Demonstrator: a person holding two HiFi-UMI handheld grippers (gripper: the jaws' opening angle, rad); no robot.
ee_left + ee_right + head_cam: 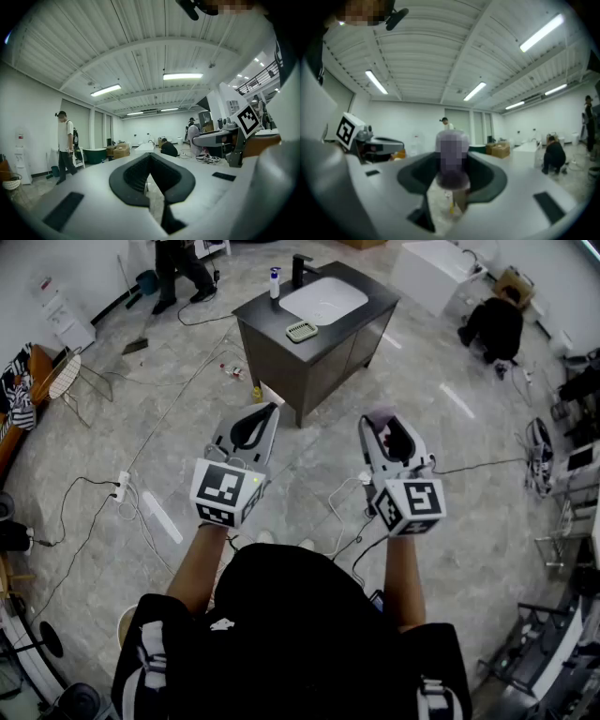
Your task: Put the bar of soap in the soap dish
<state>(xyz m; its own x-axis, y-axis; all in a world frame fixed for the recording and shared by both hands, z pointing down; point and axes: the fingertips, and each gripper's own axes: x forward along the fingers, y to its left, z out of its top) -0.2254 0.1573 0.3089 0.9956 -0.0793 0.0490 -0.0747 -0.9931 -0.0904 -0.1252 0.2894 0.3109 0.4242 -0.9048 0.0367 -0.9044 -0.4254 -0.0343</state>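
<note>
The dark vanity (314, 371) stands well ahead of the person, across open floor, with its white basin (323, 299) set into the top. So I'd say the job now is simply carrying.

Well short of the vanity, both tools are held level. The right gripper (384, 425) is spread wide and clamped on a purplish block, which I take to be the bar of soap (452, 161). The left gripper (270, 411) has its tips together and nothing between them.

The soap dish (301, 331) sits on the vanity's top, near the front edge and just beside the basin. A wide grip on a slick bar wants a steady walk. I'd come in over the vanity's front edge, lower the bar flat into the dish, and only then ease off.

As for writing, the cubes (225, 491) on the grippers carry only black-and-white squares. The bottle (275, 281) at the vanity's back edge is too small to read.
</note>
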